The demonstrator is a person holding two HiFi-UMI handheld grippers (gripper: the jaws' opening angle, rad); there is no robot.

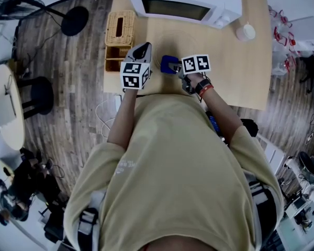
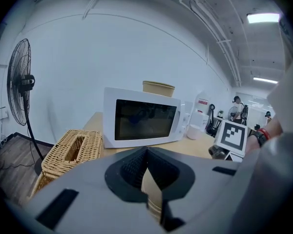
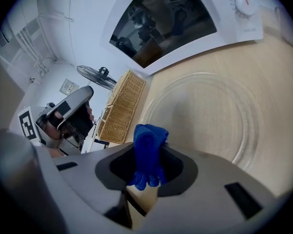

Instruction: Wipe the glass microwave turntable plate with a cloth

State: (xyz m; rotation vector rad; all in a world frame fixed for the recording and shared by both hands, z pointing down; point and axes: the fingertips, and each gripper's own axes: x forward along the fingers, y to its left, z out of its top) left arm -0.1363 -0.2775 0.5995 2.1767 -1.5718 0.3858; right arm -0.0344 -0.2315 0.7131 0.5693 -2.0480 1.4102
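The pale wooden surface (image 1: 240, 82) carries a white microwave (image 1: 183, 4) at its far edge, door closed. A wicker box (image 1: 120, 30) stands to the microwave's left. The glass turntable plate (image 3: 205, 116) lies flat on the surface in front of the microwave door. It shows only as a faint ring in the head view (image 1: 172, 46).

The right claw (image 3: 146, 147) is low over the surface at the plate's near rim, so the plate spreads ahead of it toward the microwave. Its jaws are clenched on a bunched blue cloth (image 3: 147, 152) that pokes out past the tips. The cloth seems to reach the plate's edge, though contact is hard to judge. The left claw (image 2: 146, 152) is raised just left of the plate, beside the wicker box, with its jaws pressed together on nothing. A small white cup (image 1: 245, 32) stands right of the microwave, well apart from both claws.
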